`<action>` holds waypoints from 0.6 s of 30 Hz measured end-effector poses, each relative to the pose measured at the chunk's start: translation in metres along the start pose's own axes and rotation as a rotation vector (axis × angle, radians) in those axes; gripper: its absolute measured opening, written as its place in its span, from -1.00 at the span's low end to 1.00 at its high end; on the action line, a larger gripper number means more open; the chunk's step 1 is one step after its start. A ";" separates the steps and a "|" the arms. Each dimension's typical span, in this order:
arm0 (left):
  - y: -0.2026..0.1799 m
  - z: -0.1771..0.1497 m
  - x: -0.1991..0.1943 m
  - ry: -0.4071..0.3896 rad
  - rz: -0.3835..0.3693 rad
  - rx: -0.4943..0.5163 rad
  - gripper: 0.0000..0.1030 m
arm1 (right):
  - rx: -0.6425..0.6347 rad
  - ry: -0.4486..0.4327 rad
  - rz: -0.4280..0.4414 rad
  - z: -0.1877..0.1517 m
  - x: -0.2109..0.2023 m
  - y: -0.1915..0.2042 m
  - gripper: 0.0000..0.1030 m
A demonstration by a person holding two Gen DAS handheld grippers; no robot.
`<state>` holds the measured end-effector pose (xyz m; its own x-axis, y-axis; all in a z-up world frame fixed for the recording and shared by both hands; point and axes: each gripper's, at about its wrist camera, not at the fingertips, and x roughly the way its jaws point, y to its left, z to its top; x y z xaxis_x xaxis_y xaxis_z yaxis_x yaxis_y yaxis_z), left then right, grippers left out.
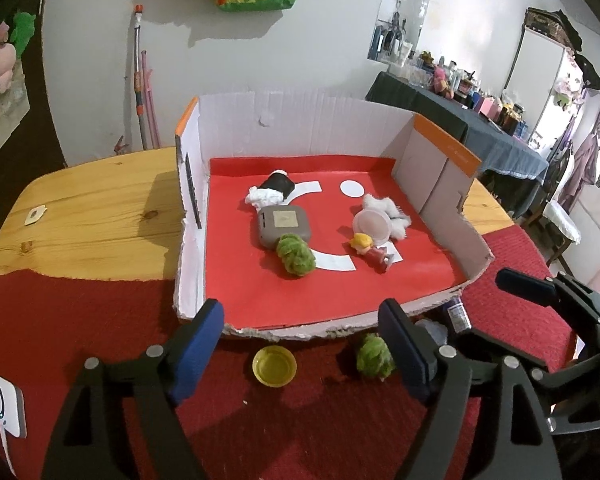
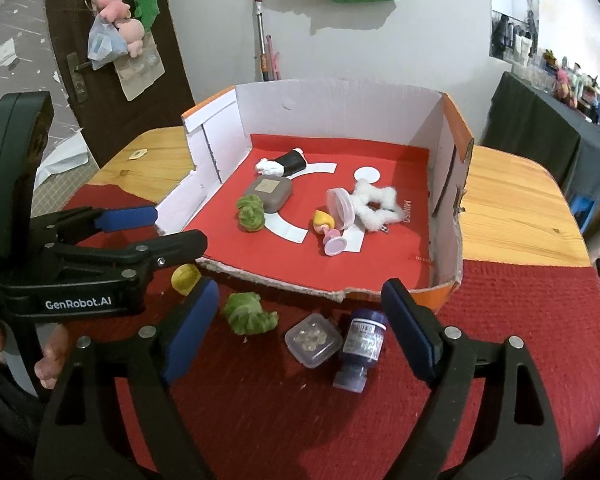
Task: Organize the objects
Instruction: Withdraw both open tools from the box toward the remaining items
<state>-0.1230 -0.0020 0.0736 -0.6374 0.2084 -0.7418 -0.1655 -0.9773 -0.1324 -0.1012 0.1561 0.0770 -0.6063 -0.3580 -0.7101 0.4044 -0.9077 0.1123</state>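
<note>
Four things are left outside the box [image 2: 452, 288]: with both jaws wide and empty, the bottle [image 2: 362, 346] between the right gripper [image 2: 300, 328] jaws should be squarely straddled before closing.

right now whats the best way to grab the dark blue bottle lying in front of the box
Grip the labelled body of the dark blue bottle across its width, coming from above with the open right gripper. It lies on its side, cap toward the camera, so its round flanks are free.
</note>
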 end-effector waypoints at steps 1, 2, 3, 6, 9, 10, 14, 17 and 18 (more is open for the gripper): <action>0.000 -0.001 -0.002 -0.003 0.002 0.001 0.62 | 0.000 -0.002 0.001 -0.001 -0.002 0.001 0.64; -0.001 -0.002 -0.003 -0.006 0.004 0.001 0.63 | 0.000 -0.005 0.000 -0.003 -0.004 0.001 0.65; -0.001 -0.003 -0.005 -0.009 0.005 0.001 0.65 | 0.000 -0.008 0.000 -0.003 -0.006 0.001 0.69; -0.002 -0.005 -0.010 -0.016 0.010 -0.003 0.71 | -0.001 -0.018 0.002 -0.007 -0.013 0.004 0.75; -0.002 -0.009 -0.015 -0.025 0.016 -0.007 0.76 | -0.006 -0.026 -0.002 -0.011 -0.019 0.006 0.76; -0.002 -0.010 -0.016 -0.027 0.017 -0.007 0.78 | -0.007 -0.028 -0.003 -0.012 -0.021 0.007 0.78; -0.003 -0.016 -0.023 -0.036 0.022 -0.011 0.85 | -0.005 -0.034 -0.002 -0.018 -0.027 0.009 0.80; -0.004 -0.021 -0.026 -0.038 0.023 -0.011 0.85 | -0.005 -0.034 -0.002 -0.023 -0.030 0.011 0.80; -0.004 -0.022 -0.027 -0.038 0.024 -0.011 0.85 | -0.005 -0.033 -0.001 -0.025 -0.031 0.011 0.80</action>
<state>-0.0885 -0.0048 0.0795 -0.6695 0.1863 -0.7190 -0.1419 -0.9823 -0.1224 -0.0610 0.1622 0.0830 -0.6291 -0.3640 -0.6868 0.4071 -0.9070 0.1078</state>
